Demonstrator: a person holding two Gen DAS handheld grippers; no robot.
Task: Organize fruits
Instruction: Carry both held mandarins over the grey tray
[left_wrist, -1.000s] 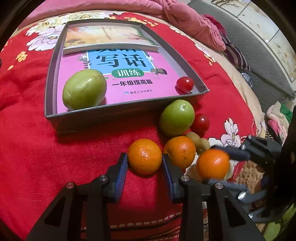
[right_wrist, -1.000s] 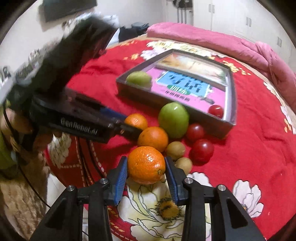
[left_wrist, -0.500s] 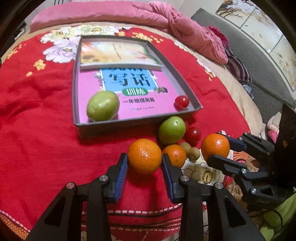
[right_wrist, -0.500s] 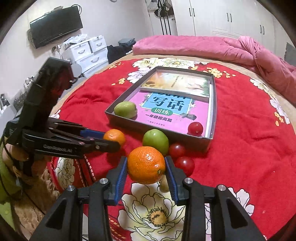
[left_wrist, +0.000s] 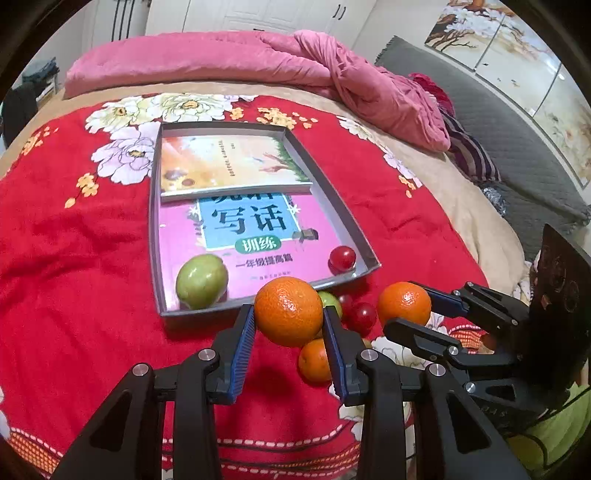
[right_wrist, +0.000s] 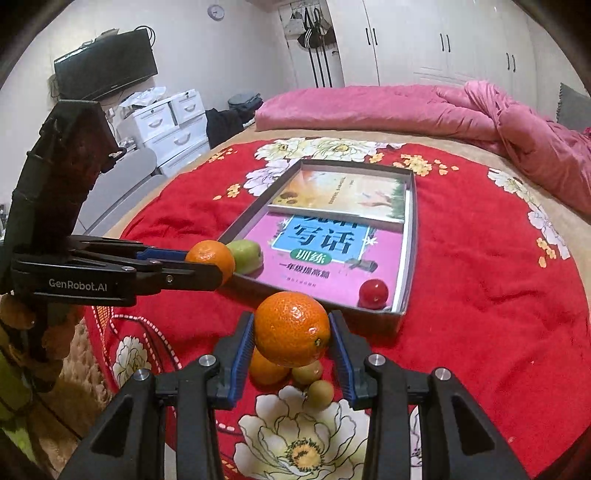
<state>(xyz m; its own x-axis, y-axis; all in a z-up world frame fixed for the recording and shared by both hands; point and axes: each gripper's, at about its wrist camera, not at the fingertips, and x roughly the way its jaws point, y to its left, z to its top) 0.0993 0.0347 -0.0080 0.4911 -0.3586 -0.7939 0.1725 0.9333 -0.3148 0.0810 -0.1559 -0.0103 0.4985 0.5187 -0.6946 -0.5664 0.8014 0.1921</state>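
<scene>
My left gripper (left_wrist: 289, 314) is shut on an orange (left_wrist: 288, 311) and holds it above the red bedspread, just in front of the grey box (left_wrist: 340, 210). My right gripper (right_wrist: 291, 328) is shut on a second orange (right_wrist: 291, 328), also lifted clear. Each gripper shows in the other's view: right gripper (left_wrist: 406, 306), left gripper (right_wrist: 207, 264). In the box lie two books, a green fruit (left_wrist: 201, 280) and a red cherry tomato (left_wrist: 342, 258). A third orange (left_wrist: 314, 360), red tomatoes (left_wrist: 362, 314), a green fruit (left_wrist: 330, 301) and small brown fruits (right_wrist: 319, 393) stay on the bedspread.
A pink duvet (left_wrist: 258, 59) is bunched along the far side of the bed. White drawers (right_wrist: 166, 125) and a black screen (right_wrist: 107, 62) stand off the bed's left. A grey quilted mat (left_wrist: 517, 155) lies to the right of the bed.
Both grippers have risen with their oranges, which now hang above the bedspread. The fruit pile and the box look farther below and smaller in both views.
</scene>
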